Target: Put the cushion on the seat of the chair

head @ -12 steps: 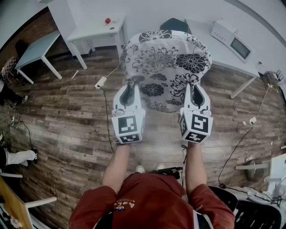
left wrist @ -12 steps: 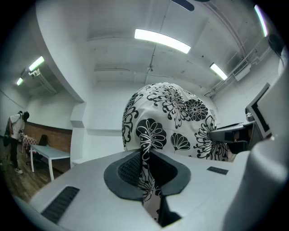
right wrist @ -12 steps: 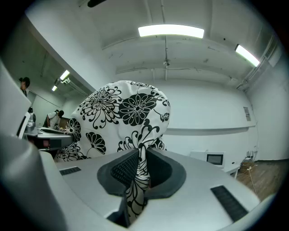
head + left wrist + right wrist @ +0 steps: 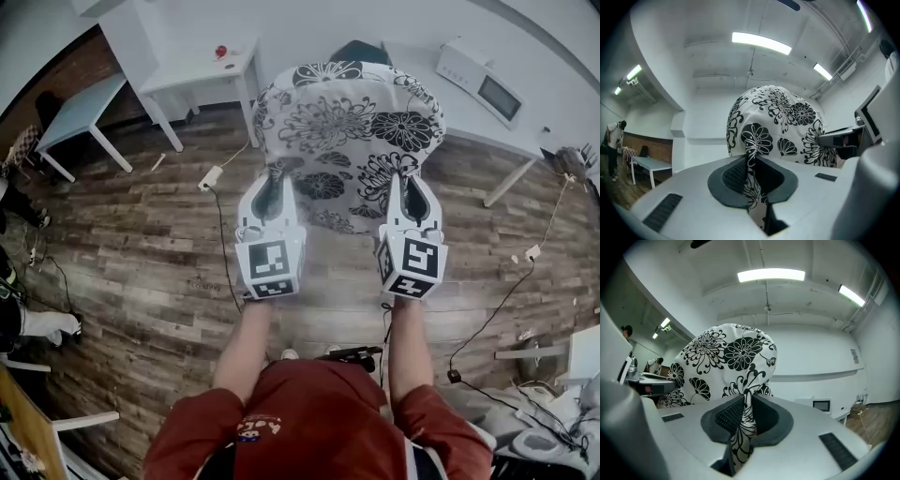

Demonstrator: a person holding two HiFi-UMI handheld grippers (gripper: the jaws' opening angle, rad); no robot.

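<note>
Above the wooden floor (image 4: pixel 141 253), mid-room: a person is holding the floral cushion (image 4: pixel 347 122) out in front with both grippers, clear of the floor. Left gripper (image 4: pixel 271 183) is pinching a fold of the black-and-white fabric at the cushion's near left edge, jaws clamped tight on the cloth. Right gripper (image 4: pixel 410 186) is doing likewise at the near right edge, fabric bunched between its pads. Cushion is stretching between the two. Dark rounded shape (image 4: pixel 366 49) is peeking over its far edge; cannot tell what. White table (image 4: pixel 202 61) is standing beyond to the left; another table (image 4: pixel 497 131), carrying a white appliance (image 4: pixel 480 82), to the right.
</note>
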